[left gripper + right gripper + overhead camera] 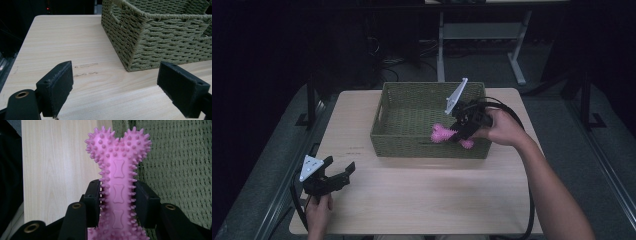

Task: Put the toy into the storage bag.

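Note:
A pink spiky rubber bone (117, 165) is clamped by its shaft between the black jaws of my right gripper (117, 197). In the high view the right gripper (460, 134) holds the bone (442, 133) over the front right part of the green woven basket (397, 142). My left gripper (338, 170) rests at the table's front left, jaws wide open and empty. The left gripper view has its two pads (58, 85) apart over bare wood, with the basket (160, 37) ahead to the right.
The basket stands at the middle back of the light wooden table (422, 195). Beyond the table are a dark floor, cables and a white desk frame (482, 35). A black cable (530, 200) trails along the right forearm.

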`<state>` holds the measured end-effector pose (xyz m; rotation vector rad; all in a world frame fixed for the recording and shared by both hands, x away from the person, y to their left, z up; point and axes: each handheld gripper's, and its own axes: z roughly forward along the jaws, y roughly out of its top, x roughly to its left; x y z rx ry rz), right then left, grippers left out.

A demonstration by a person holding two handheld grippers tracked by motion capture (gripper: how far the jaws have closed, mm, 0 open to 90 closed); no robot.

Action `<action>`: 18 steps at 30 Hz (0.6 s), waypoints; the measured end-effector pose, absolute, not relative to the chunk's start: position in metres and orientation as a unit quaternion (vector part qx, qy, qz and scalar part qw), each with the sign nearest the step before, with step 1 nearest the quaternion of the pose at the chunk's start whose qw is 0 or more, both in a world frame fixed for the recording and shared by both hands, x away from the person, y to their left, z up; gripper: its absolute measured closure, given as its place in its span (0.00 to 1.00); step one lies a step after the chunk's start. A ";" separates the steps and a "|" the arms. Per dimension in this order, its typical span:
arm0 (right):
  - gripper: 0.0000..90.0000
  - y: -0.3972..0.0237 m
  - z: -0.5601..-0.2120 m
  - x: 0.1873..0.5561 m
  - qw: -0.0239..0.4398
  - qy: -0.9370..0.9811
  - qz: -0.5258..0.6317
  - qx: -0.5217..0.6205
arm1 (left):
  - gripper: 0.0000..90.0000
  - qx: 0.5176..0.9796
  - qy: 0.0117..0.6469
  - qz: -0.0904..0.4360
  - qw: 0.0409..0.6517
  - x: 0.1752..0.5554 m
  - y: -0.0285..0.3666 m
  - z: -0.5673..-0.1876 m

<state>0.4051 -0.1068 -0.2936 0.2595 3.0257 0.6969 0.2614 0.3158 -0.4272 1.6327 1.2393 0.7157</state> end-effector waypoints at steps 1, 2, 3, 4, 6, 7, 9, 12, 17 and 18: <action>0.65 -0.107 -0.294 0.405 0.013 0.971 0.224 0.083 | 0.14 0.665 0.505 0.292 0.466 0.261 0.316 -0.427; 0.65 -0.106 -0.292 0.410 0.012 0.971 0.223 0.084 | 0.14 0.665 0.505 0.291 0.467 0.261 0.316 -0.427; 0.65 -0.106 -0.292 0.412 0.012 0.972 0.221 0.085 | 0.14 0.665 0.505 0.292 0.467 0.261 0.316 -0.427; 0.65 -0.105 -0.291 0.415 0.012 0.972 0.220 0.085 | 0.14 0.664 0.506 0.292 0.467 0.261 0.316 -0.427; 0.65 -0.105 -0.291 0.416 0.011 0.972 0.220 0.085 | 0.14 0.664 0.506 0.292 0.467 0.261 0.316 -0.427; 0.65 -0.105 -0.291 0.419 0.008 0.971 0.222 0.087 | 0.14 0.664 0.506 0.292 0.467 0.261 0.316 -0.427; 0.65 -0.105 -0.291 0.424 0.005 0.972 0.220 0.087 | 0.14 0.664 0.505 0.291 0.467 0.262 0.316 -0.427; 0.65 -0.105 -0.292 0.432 0.002 0.972 0.218 0.092 | 0.14 0.665 0.505 0.291 0.468 0.262 0.316 -0.427; 0.65 -0.105 -0.294 0.440 -0.002 0.971 0.219 0.094 | 0.14 0.664 0.506 0.290 0.468 0.262 0.316 -0.427; 0.65 -0.106 -0.295 0.443 -0.007 0.971 0.220 0.097 | 0.14 0.664 0.506 0.290 0.468 0.262 0.316 -0.427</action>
